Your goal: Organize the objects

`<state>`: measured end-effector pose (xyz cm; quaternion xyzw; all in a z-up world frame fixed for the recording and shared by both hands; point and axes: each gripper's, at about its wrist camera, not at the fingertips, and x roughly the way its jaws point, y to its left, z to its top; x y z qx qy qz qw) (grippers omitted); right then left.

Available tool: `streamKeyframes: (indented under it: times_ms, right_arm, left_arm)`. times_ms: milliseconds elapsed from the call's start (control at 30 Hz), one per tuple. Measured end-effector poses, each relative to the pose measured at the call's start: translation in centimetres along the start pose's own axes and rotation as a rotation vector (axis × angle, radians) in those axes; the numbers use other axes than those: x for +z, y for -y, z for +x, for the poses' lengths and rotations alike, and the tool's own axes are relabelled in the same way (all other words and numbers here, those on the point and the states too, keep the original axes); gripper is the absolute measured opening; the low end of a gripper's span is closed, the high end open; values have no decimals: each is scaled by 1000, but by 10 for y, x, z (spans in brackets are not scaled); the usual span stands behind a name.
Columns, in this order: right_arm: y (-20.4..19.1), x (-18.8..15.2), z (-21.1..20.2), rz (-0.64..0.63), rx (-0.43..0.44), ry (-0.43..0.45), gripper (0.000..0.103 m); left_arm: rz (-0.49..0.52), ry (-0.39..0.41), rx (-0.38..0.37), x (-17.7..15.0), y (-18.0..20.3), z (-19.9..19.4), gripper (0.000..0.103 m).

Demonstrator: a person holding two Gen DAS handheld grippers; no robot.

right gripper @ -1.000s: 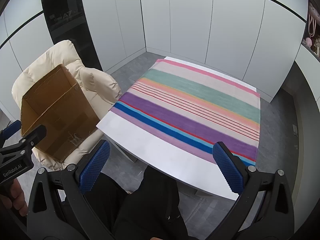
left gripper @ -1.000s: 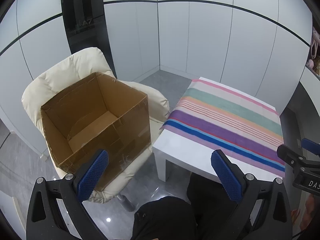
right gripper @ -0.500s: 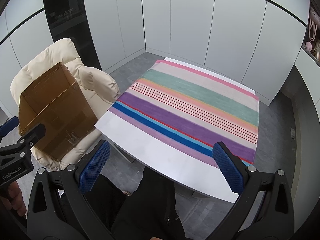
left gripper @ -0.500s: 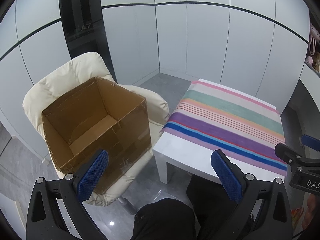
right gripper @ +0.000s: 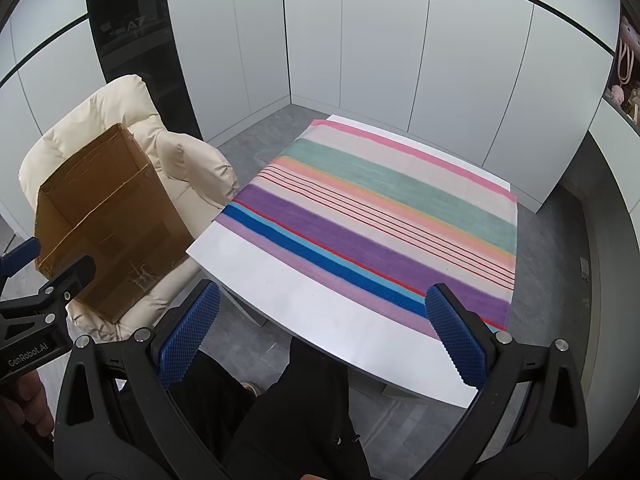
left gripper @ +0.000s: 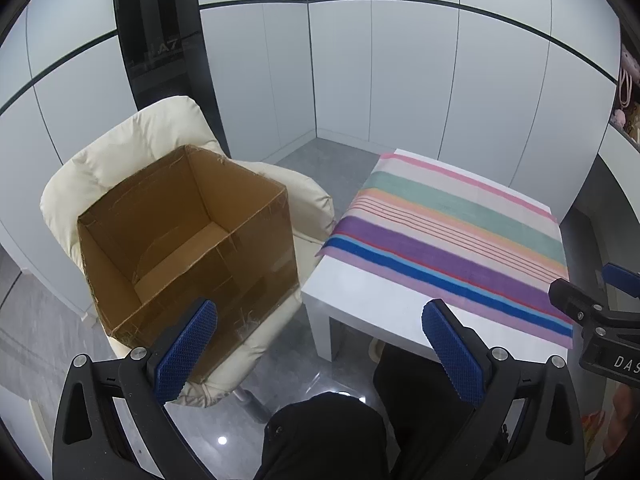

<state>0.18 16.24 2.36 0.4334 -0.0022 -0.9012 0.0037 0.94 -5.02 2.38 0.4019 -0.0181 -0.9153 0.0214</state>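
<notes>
An empty brown cardboard box (left gripper: 188, 236) (right gripper: 108, 216) stands open-topped on a cream padded chair (left gripper: 132, 148) (right gripper: 92, 120). To its right is a white table (left gripper: 372, 300) (right gripper: 288, 280) covered by a striped cloth (left gripper: 448, 232) (right gripper: 384, 216); nothing lies on the cloth. My left gripper (left gripper: 320, 340) is open and held above the gap between chair and table, holding nothing. My right gripper (right gripper: 320, 324) is open over the table's near edge, also holding nothing.
White cabinet panels (left gripper: 400, 72) wall in the corner behind the table, with a dark glass strip (left gripper: 156, 36) behind the chair. A person's dark-clothed legs (right gripper: 280, 412) are below the grippers. Grey tiled floor (right gripper: 560, 248) runs around the table. Shelves with pink items (right gripper: 624, 76) are at the right.
Both grippers have drifted slightly, so the box and table sit a little lower in each view. Both stay open with nothing in them.
</notes>
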Motion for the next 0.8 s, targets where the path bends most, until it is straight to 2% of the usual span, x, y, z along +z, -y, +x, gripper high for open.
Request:
streamKeyframes:
  times_ms: [800]
  right_arm:
    - [2, 2, 5, -1, 4, -5, 103]
  left_arm:
    - [-5, -6, -20, 0, 1, -2, 103]
